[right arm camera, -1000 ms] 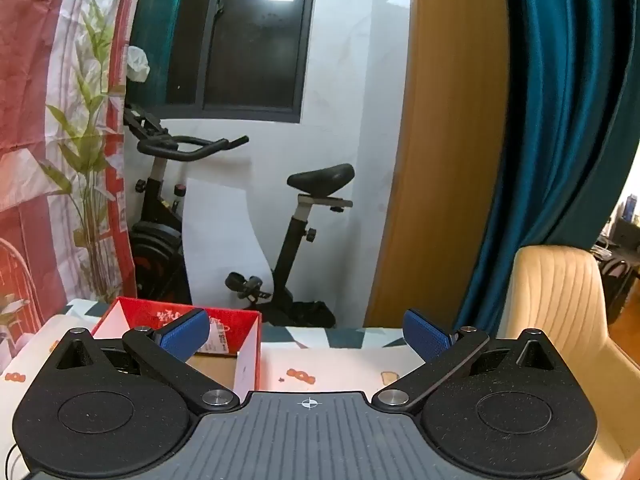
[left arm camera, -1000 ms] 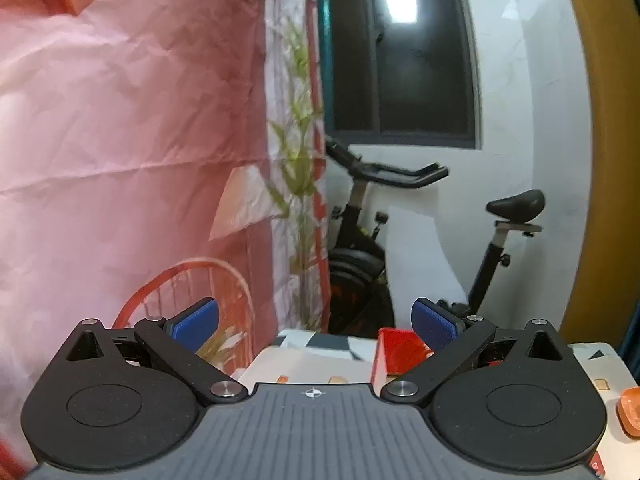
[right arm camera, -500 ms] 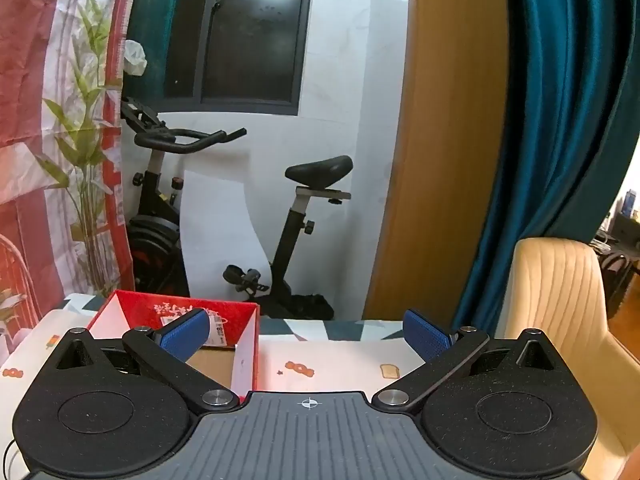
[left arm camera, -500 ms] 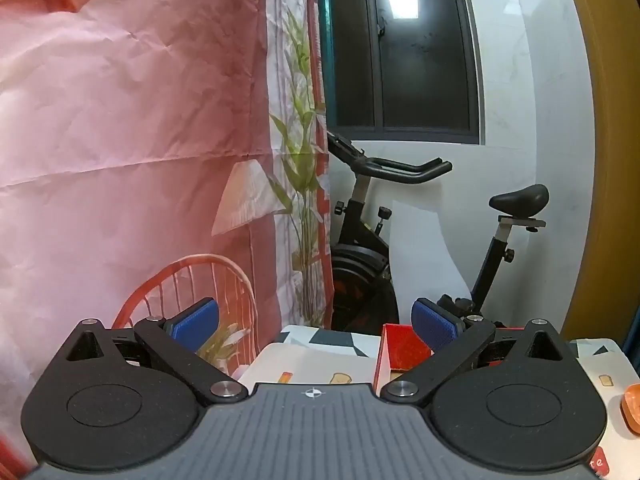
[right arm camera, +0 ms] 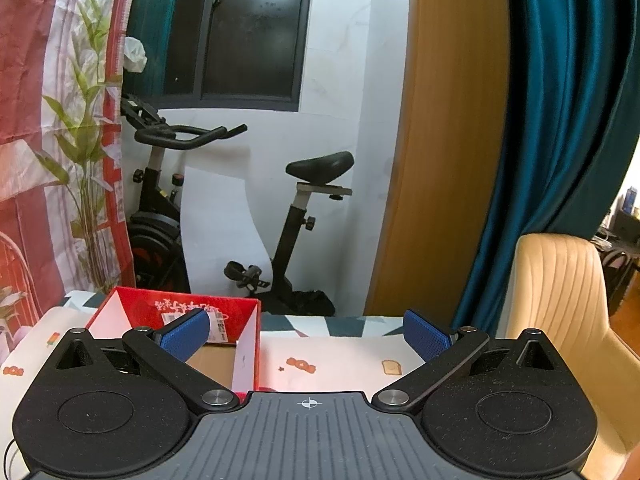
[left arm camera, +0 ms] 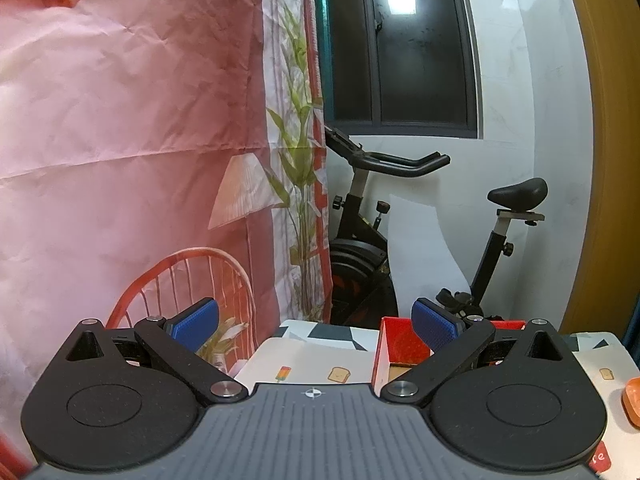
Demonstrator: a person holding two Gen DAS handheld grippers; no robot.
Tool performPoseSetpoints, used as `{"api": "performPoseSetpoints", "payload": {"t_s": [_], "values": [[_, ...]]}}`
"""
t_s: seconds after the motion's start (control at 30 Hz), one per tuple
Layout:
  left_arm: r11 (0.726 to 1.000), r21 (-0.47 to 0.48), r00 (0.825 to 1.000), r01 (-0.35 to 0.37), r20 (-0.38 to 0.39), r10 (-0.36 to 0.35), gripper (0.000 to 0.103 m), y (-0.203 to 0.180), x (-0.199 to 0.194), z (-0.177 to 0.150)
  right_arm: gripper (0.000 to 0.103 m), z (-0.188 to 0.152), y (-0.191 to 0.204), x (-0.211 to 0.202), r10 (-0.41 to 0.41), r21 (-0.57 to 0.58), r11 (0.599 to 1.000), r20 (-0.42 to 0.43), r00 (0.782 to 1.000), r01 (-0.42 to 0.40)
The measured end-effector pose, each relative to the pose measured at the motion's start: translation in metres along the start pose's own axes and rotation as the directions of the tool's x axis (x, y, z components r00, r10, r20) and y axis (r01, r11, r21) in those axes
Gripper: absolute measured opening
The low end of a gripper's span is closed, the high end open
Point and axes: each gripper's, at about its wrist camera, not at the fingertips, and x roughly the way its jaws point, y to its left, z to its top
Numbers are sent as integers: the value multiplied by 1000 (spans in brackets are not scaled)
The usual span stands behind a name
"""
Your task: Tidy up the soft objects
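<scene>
Fingers (left arm camera: 316,322) (right arm camera: 306,334) both spread, empty | red box (right arm camera: 240,312) ahead | exercise bike (right arm camera: 280,208) behind table (right arm camera: 340,360)

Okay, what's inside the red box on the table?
In the right wrist view, the red box is open, showing a white inner wall, a printed label and brown cardboard floor. No soft objects are visible, but the right gripper hides the near part.

A home: exercise bike (right arm camera: 248,208), curtains (right arm camera: 560,120), armchair (right arm camera: 560,300).
</scene>
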Motion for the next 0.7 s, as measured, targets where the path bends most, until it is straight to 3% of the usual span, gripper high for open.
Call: {"api": "performPoseSetpoints", "payload": {"t_s": [0.7], "values": [[1000,21,1000,-3,13,3,103,-3,-1,-1,103,-4,0,0,8,0,1000,8,1000,-8]]}}
